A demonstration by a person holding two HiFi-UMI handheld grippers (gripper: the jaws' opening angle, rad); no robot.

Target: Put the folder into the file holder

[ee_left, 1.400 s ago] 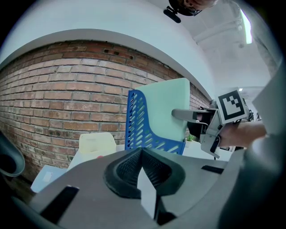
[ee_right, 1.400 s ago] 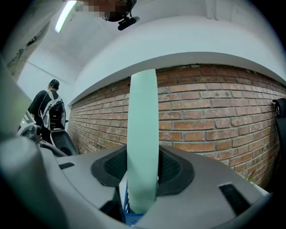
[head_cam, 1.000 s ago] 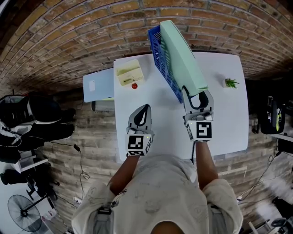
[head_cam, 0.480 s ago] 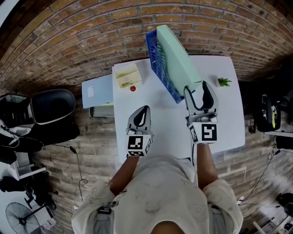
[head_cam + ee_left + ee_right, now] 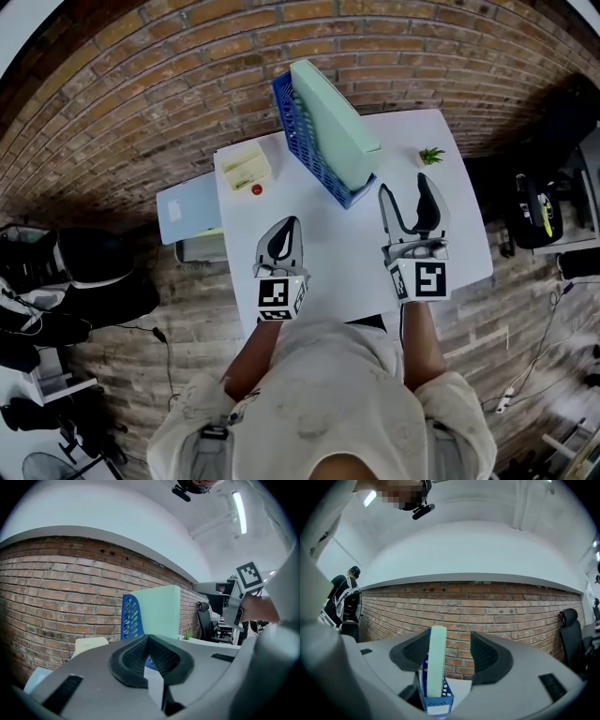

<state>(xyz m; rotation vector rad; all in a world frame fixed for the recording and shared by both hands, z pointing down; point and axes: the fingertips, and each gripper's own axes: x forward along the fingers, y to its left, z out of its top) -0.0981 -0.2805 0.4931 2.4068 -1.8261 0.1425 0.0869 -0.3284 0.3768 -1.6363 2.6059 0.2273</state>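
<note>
The pale green folder (image 5: 333,122) stands upright in the blue file holder (image 5: 305,141) at the back of the white table (image 5: 347,253). My right gripper (image 5: 406,183) hovers just in front of the holder, apart from the folder; its jaws are opening and nothing is between them. In the right gripper view the folder (image 5: 437,663) and holder (image 5: 436,702) show through the gap of that gripper (image 5: 447,639), farther off. My left gripper (image 5: 286,225) is shut and empty over the table's front left. From the left gripper (image 5: 149,637) the folder (image 5: 159,611) shows ahead.
A pale yellow box (image 5: 245,166) and a small red thing (image 5: 257,189) lie at the table's back left. A small green plant (image 5: 431,154) stands at the back right. A light grey unit (image 5: 186,208) adjoins the table's left side. A brick wall (image 5: 187,75) runs behind.
My right gripper has let go of the folder, opened its jaws and drawn back toward me. The folder stays in the holder. The left gripper has hardly moved.
</note>
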